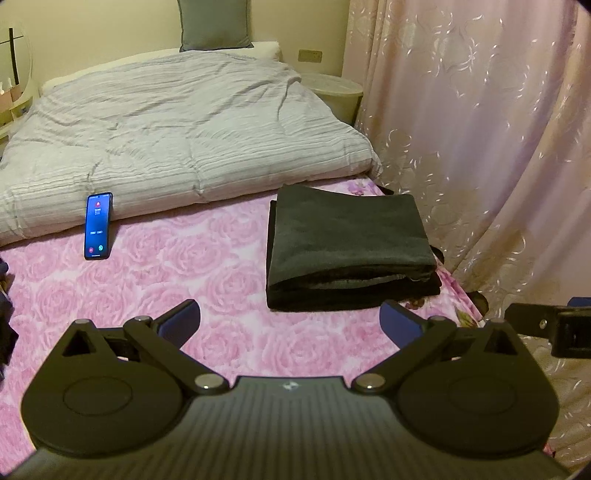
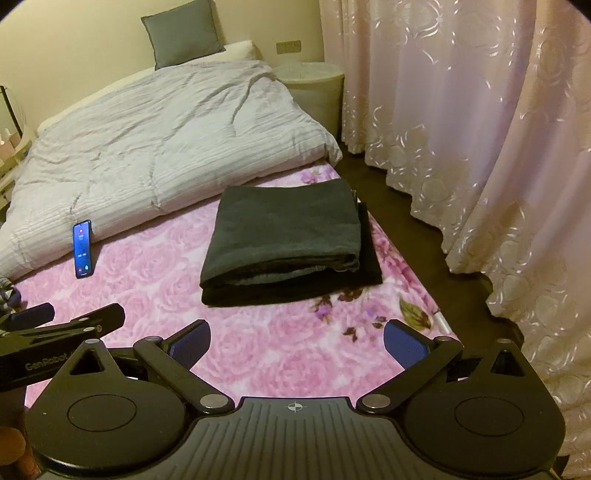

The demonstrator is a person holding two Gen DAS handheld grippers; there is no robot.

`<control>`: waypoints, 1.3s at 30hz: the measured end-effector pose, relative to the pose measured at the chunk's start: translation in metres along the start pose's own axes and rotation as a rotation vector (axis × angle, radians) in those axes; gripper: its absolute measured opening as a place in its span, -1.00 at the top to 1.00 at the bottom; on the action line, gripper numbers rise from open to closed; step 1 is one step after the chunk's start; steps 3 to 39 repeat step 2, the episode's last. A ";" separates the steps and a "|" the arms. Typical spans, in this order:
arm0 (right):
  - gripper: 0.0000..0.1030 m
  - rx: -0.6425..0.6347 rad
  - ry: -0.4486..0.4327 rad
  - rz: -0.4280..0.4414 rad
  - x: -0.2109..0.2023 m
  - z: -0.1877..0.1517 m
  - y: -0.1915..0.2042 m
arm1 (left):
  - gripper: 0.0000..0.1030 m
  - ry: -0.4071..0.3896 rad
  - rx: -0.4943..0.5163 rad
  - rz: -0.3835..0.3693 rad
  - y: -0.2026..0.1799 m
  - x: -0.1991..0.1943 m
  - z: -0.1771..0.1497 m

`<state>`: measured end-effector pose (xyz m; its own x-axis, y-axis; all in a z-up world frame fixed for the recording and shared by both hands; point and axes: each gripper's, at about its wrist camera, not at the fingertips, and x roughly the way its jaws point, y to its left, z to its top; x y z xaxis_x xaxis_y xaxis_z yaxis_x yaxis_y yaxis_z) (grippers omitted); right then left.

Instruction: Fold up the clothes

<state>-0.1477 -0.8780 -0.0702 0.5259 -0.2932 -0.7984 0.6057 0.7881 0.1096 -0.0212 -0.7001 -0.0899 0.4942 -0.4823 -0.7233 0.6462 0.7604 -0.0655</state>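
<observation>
A folded dark grey garment [image 1: 347, 245] lies on top of a folded black one on the pink rose-patterned bed cover [image 1: 207, 266], near the bed's right edge. It also shows in the right wrist view [image 2: 284, 240]. My left gripper [image 1: 290, 325] is open and empty, held above the cover just in front of the stack. My right gripper [image 2: 297, 347] is open and empty, also short of the stack. The left gripper shows at the left of the right wrist view [image 2: 66, 319].
A lit phone [image 1: 98, 226] leans on a rumpled grey duvet [image 1: 177, 133] behind the stack. A pink curtain [image 1: 480, 129] hangs to the right past the bed edge. A grey pillow [image 1: 214, 24] and a round side table [image 1: 336, 90] stand at the back.
</observation>
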 end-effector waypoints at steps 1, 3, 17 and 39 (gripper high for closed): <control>-0.98 0.000 0.002 0.001 0.001 0.001 0.000 | -0.98 0.000 0.002 0.002 -0.001 0.001 0.000; -0.99 0.000 0.004 0.003 0.003 0.001 -0.001 | -0.98 0.000 0.004 0.003 -0.001 0.002 0.001; -0.99 0.000 0.004 0.003 0.003 0.001 -0.001 | -0.98 0.000 0.004 0.003 -0.001 0.002 0.001; -0.99 0.000 0.004 0.003 0.003 0.001 -0.001 | -0.98 0.000 0.004 0.003 -0.001 0.002 0.001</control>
